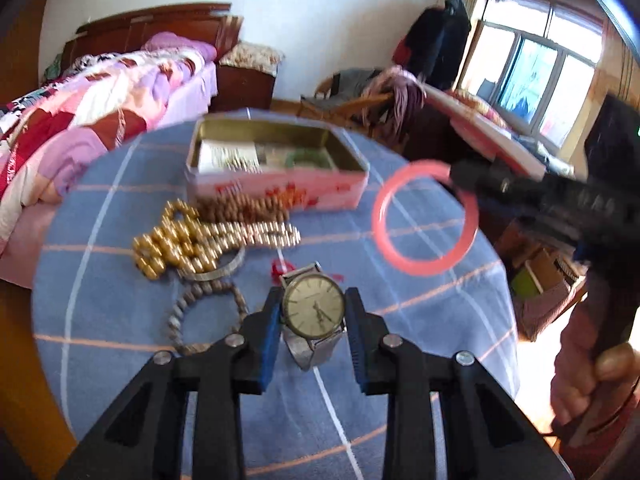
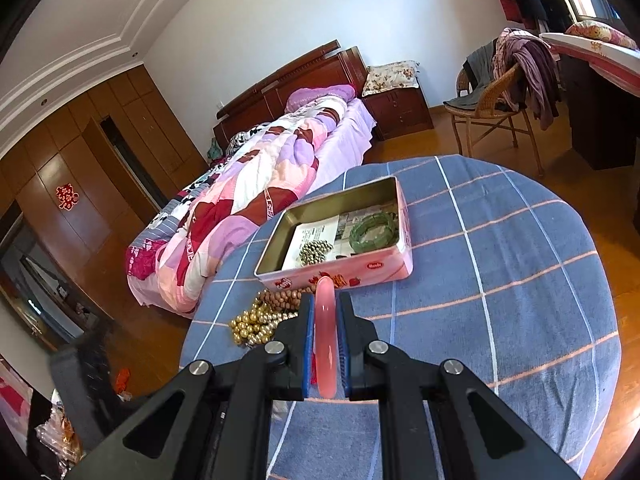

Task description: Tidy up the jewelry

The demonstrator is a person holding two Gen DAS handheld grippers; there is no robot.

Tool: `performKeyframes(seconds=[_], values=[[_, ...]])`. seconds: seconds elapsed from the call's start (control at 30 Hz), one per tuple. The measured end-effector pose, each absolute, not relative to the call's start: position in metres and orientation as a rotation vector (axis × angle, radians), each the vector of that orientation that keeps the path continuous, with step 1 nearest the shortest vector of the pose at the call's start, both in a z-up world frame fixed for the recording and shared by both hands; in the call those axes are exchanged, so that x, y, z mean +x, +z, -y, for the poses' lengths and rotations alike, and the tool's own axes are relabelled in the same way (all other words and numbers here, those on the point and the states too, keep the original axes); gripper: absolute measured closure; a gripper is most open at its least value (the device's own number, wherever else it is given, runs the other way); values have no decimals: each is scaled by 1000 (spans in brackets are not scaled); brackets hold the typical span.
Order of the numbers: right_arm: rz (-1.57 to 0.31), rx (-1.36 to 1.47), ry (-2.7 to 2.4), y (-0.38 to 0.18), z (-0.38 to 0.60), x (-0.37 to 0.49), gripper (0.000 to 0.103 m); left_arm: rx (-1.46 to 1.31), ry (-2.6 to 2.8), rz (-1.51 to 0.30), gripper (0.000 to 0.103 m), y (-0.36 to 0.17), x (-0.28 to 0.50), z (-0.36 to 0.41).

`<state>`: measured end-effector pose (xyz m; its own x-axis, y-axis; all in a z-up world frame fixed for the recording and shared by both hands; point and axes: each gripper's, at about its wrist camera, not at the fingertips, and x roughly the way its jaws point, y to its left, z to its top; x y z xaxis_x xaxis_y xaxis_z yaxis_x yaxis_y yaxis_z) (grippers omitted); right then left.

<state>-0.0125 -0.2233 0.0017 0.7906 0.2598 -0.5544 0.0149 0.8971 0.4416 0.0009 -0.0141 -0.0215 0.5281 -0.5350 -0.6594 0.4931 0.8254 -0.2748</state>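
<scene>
My left gripper [image 1: 313,300] is shut on a gold-faced wristwatch [image 1: 314,310] with a metal mesh strap and holds it just above the blue checked tablecloth [image 1: 432,320]. My right gripper [image 2: 325,304] is shut on a pink bangle [image 2: 326,344], seen edge-on; in the left wrist view the bangle [image 1: 426,218] hangs in the air to the right of the open pink tin [image 1: 276,164]. The tin [image 2: 340,232] holds a green bangle [image 2: 373,229], a small bead bracelet [image 2: 316,251] and paper.
Gold bead necklaces [image 1: 176,242], brown beads [image 1: 244,208], a silver bangle [image 1: 218,270] and a metal chain strap [image 1: 192,312] lie in front of the tin. A bed [image 2: 248,208] is to the left, a wicker chair [image 2: 492,112] beyond the round table.
</scene>
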Motion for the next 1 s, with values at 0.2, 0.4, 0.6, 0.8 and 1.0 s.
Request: performKeyframes(seconds=[0.2,0.4,0.6,0.8,1.0], values=[[-615,439,163,17,220,0,93,-77,-593,-712,72,9,15,3],[-555,424,189,40,214,27,93,-65,-561,-657,72,26,41,5],[-576,468,205,45,228,44,93,-82,-540,-639,72,30,62,1],[-809,430,138,-28,219,47,9,-96,-528,-642,71,23,64,-8],[-946,295,130,-83,180,54,10,-105,-514,-669,71,16,62,-12]])
